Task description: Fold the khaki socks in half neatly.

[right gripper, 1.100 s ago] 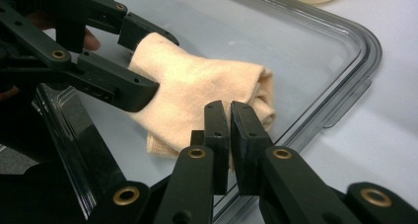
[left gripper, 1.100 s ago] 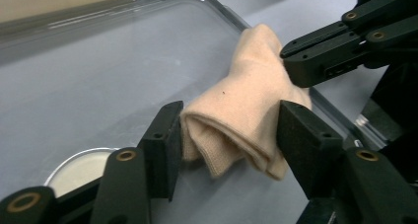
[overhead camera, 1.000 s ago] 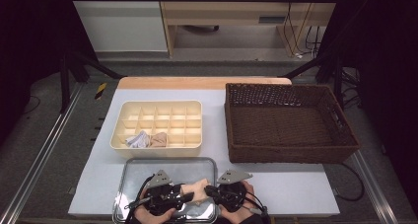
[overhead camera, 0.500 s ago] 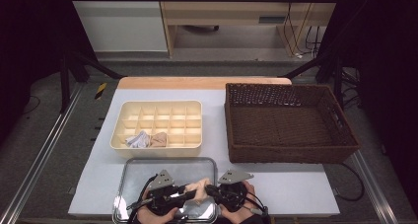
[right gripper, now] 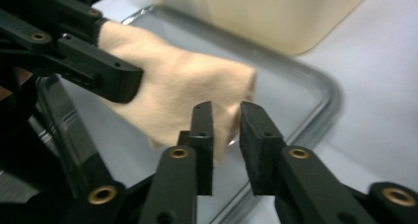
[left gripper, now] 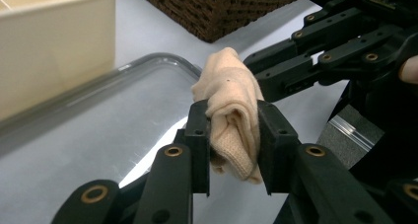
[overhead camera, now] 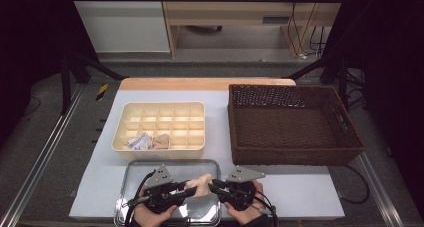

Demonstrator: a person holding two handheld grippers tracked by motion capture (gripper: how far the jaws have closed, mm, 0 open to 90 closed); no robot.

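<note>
A folded beige sock (overhead camera: 200, 183) hangs just above the metal tray (overhead camera: 170, 162) at the table's near edge. My left gripper (overhead camera: 186, 188) is shut on it, its jaws having just closed on it. In the left gripper view the pads pinch the sock (left gripper: 229, 86) at the gripper (left gripper: 231, 120), and the fabric bulges above them. My right gripper (overhead camera: 212, 185) faces it from the right. Its jaws have just been opening. In the right gripper view the gripper (right gripper: 226, 115) stands slightly open, and the sock's free end (right gripper: 182, 86) lies at its tips without being pressed.
A cream compartment box (overhead camera: 157, 148) stands behind the tray, with a white sock (overhead camera: 139, 142) and a beige one (overhead camera: 161, 141) in its front cells. A dark wicker basket (overhead camera: 295, 154) sits at the right. The white mat runs to the table's near edge.
My left gripper has closed on the sock and risen slightly with it. My right gripper's jaws have parted from the sock's other end.
</note>
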